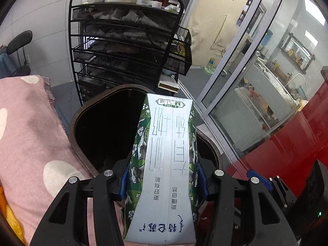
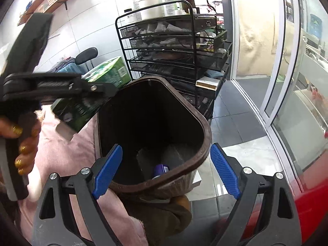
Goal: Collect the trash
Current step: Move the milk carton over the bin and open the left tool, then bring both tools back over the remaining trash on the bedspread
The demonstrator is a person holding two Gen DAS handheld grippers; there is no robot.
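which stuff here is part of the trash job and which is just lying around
Part of the job:
- milk carton, gripped in the left tool
- brown trash bin, open
- blue item already inside the bin
- right tool, open, nothing between its pads

Just lying about:
- black wire rack with bottles
- pink blanket
- black chair

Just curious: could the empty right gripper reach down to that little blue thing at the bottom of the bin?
Probably yes: the right gripper is open above the bin, nothing covering the blue item.
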